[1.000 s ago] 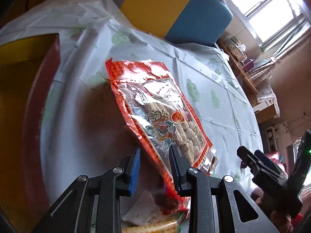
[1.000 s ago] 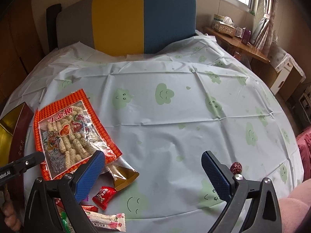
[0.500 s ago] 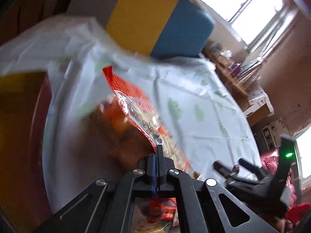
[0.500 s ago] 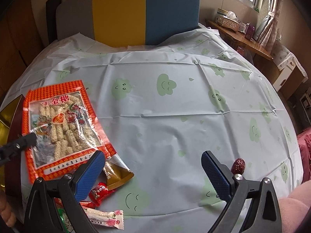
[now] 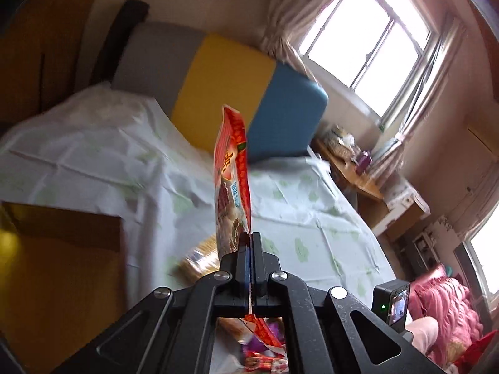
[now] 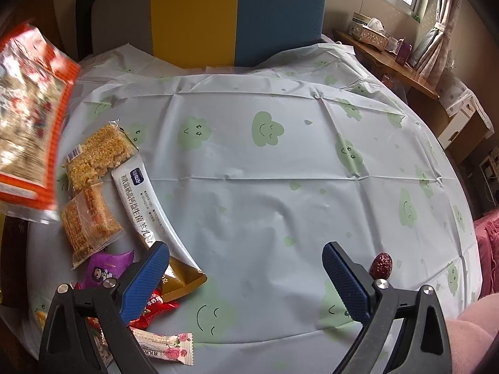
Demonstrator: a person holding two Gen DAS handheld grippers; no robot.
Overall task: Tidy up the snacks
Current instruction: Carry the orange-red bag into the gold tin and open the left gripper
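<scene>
My left gripper [image 5: 249,237] is shut on the edge of a large red-and-clear snack bag [image 5: 232,168], which stands edge-on above the table; from the right wrist the same snack bag [image 6: 28,109] hangs in the air at the far left. My right gripper [image 6: 246,265] stands open above the tablecloth with nothing between its fingers. Uncovered on the table lie two packs of golden puffed bars [image 6: 93,155], a long white pouch [image 6: 140,199], a purple packet [image 6: 107,268], a brown packet [image 6: 181,280], a red candy [image 6: 156,308] and a pink-flowered bar [image 6: 165,349].
A single red date [image 6: 381,265] lies by my right finger. A gold-lined box [image 5: 59,268] sits at the table's left edge. Behind the round table [image 6: 280,162] stands a grey, yellow and blue chair back [image 6: 237,15]. A wooden shelf [image 6: 399,65] with boxes runs along the window side.
My left gripper shut on the bag's edge and lifted it off the table, tilting it upright. The snacks that lay under it now show. The right gripper stayed where it was.
</scene>
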